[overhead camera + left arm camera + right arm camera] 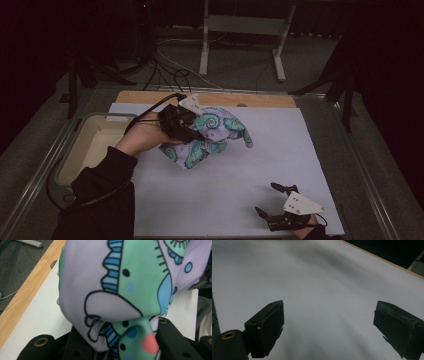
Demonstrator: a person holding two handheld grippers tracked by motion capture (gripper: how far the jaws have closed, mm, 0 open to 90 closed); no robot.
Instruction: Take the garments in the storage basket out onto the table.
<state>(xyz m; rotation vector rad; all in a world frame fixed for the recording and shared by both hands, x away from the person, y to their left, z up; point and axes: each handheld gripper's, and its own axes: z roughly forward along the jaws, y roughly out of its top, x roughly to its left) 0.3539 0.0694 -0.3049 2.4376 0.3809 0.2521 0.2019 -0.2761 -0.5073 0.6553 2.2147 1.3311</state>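
Observation:
A patterned cloth [210, 136], lilac and green with blue and black drawings, is bunched up and held above the white table sheet [280, 150] at the left middle. My left gripper [192, 131] is shut on the cloth [120, 290], whose folds spill over the black jaws in the left gripper view. My right gripper [272, 199] rests low near the front right of the sheet, wide open with nothing between its fingers [268, 327]. In the right gripper view, bare white sheet [324, 290] lies under the gripper [329, 325].
A cream tub [95, 145] stands off the sheet's left edge, beside my left forearm. A wooden strip [150, 96] borders the far side of the table. Beyond it, cables and a white metal stand [240, 30] sit on the dark floor.

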